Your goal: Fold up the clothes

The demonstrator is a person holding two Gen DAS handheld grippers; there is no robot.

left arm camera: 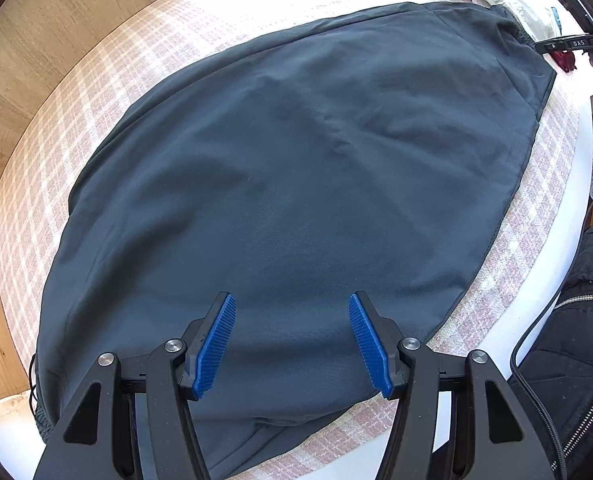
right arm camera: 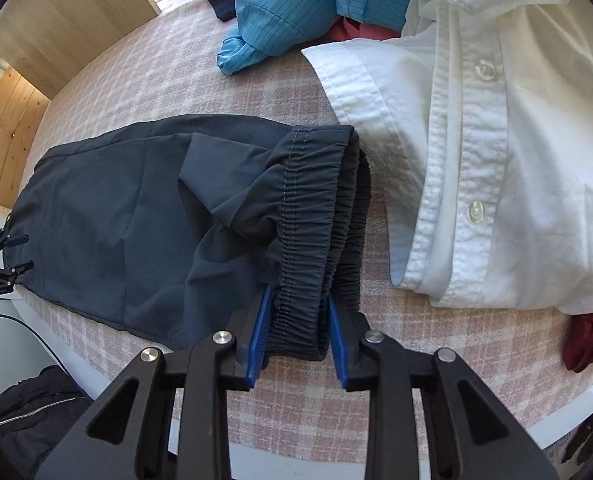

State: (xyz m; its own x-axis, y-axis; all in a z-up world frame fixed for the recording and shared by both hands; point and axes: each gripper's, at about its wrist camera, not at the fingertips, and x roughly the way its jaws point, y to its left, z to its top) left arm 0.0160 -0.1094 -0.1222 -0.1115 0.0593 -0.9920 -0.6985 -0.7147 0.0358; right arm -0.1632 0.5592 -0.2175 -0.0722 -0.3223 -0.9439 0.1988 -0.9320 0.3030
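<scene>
Jaws of the right gripper (right arm camera: 296,328) pinch the elastic waistband (right arm camera: 316,216) of the dark trousers (left arm camera: 296,184), probably to lift or anchor that end for a fold. Jaws of the left gripper (left arm camera: 292,344) stand spread above the other end, holding nothing. The trousers lie flat across the middle of the checked bed (left arm camera: 168,52). A white shirt (right arm camera: 496,140) and blue garment (right arm camera: 280,8), upper right, lie heaped just beside.

Dark slate-grey trousers (right arm camera: 136,216) on a pink-and-white checked bedspread (right arm camera: 184,80), beside a white shirt (right arm camera: 516,160), a pinstriped blue garment (right arm camera: 280,12) and blue gripper pads (left arm camera: 216,344).
</scene>
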